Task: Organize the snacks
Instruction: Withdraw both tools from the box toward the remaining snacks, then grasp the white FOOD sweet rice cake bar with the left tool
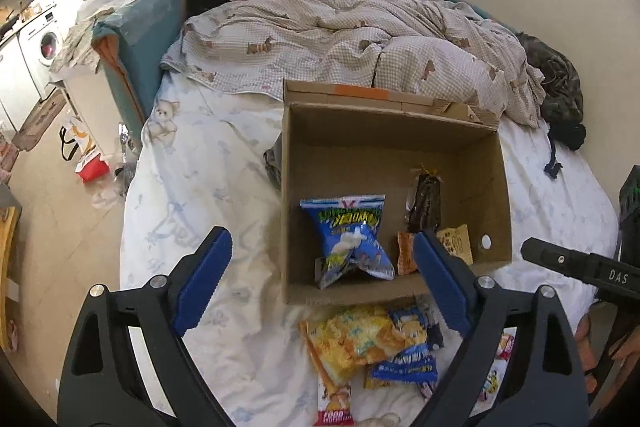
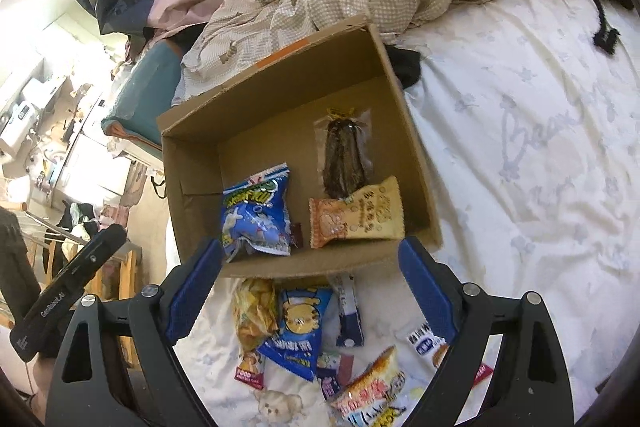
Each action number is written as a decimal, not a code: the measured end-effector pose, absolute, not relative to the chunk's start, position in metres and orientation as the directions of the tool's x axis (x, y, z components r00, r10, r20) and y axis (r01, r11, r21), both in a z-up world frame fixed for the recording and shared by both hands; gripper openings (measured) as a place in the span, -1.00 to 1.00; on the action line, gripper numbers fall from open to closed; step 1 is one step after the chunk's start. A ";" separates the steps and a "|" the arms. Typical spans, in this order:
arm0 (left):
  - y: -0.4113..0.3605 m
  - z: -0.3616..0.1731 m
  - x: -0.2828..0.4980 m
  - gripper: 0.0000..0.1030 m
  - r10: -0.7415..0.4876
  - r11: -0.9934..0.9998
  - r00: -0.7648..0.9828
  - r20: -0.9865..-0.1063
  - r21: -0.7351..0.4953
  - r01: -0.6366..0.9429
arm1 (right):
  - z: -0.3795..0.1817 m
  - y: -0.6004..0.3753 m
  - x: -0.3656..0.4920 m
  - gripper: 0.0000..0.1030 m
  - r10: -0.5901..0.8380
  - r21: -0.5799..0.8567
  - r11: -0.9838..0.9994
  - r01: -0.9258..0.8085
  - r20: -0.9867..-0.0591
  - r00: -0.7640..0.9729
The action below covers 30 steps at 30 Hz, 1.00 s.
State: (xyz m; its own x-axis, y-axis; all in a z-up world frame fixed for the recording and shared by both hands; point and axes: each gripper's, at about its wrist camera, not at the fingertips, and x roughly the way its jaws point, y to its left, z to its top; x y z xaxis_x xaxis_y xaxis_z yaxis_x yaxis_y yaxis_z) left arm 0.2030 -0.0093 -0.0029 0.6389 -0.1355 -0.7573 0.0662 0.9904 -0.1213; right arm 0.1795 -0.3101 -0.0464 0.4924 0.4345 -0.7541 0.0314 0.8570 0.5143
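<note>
The box [image 1: 392, 131] sits open-topped on the bed [image 1: 208, 187], its far wall just before the checked quilt [image 1: 340, 39]. Inside, on the floor of the box:
- blue bag [image 1: 350, 239], at the near left, puffed and tilted
- dark pack [image 1: 425, 203], toward the far right, lying lengthwise
- orange pack [image 2: 356, 219], at the near right, its far edge overlapping the near end of the dark pack

Loose snacks lie on the bed just outside the near wall of the box:
- yellow bag [image 1: 352, 339], beside and partly over a blue pouch [image 1: 408, 351]
- red-striped pack [image 2: 370, 393], nearest the right wrist camera
- several smaller packets around them, too small to identify

Left gripper [image 1: 322, 283]: jaws wide, nothing between the pads. It hangs above the near left of the box and the loose snacks

Right gripper [image 2: 310, 297]: jaws wide, nothing between the pads. It hangs above the near wall of the box, over the loose snacks

Each gripper shows at the edge of the other's view, the two side by side and apart
</note>
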 end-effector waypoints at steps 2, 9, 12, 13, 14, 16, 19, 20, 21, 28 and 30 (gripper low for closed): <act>-0.007 -0.002 0.195 0.75 -0.145 0.989 0.636 -0.758 -0.135 0.064 | -0.046 -0.313 0.172 0.78 0.436 0.521 0.852 0.040 -0.751 0.496; 0.003 -0.005 0.172 0.75 -0.106 0.993 0.627 -0.772 -0.116 0.025 | -0.040 -0.314 0.144 0.78 0.431 0.521 0.853 0.041 -0.745 0.508; 0.013 -0.013 0.164 0.75 -0.109 0.988 0.599 -0.793 -0.153 -0.023 | -0.040 -0.315 0.133 0.78 0.432 0.524 0.850 0.047 -0.746 0.507; 0.016 -0.015 0.163 0.75 -0.110 0.987 0.592 -0.798 -0.160 -0.032 | -0.041 -0.315 0.130 0.78 0.433 0.526 0.849 0.049 -0.747 0.505; 0.019 -0.018 0.160 0.75 -0.113 0.985 0.582 -0.805 -0.168 -0.042 | -0.042 -0.315 0.128 0.78 0.434 0.527 0.848 0.052 -0.748 0.502; 0.020 -0.023 0.158 0.75 -0.117 0.983 0.565 -0.817 -0.175 -0.050 | -0.044 -0.316 0.122 0.78 0.431 0.523 0.850 0.060 -0.756 0.493; 0.018 -0.042 0.155 0.75 -0.111 0.986 0.498 -0.860 -0.157 -0.052 | -0.050 -0.317 0.116 0.78 0.430 0.522 0.849 0.075 -0.767 0.476; 0.014 -0.056 0.155 0.75 -0.118 0.987 0.443 -0.889 -0.154 -0.047 | -0.051 -0.317 0.113 0.78 0.430 0.523 0.849 0.079 -0.769 0.473; 0.012 -0.066 0.155 0.75 -0.128 0.986 0.404 -0.906 -0.160 -0.045 | -0.053 -0.318 0.112 0.78 0.430 0.523 0.848 0.082 -0.772 0.469; -0.024 -0.152 0.151 0.40 -0.157 0.986 0.141 -0.978 -0.162 -0.030 | -0.062 -0.327 0.108 0.78 0.370 0.451 0.888 0.084 -0.812 0.452; -0.031 -0.158 0.152 0.28 -0.150 0.988 0.138 -0.979 -0.153 -0.018 | -0.066 -0.333 0.107 0.78 0.361 0.446 0.889 0.103 -0.821 0.442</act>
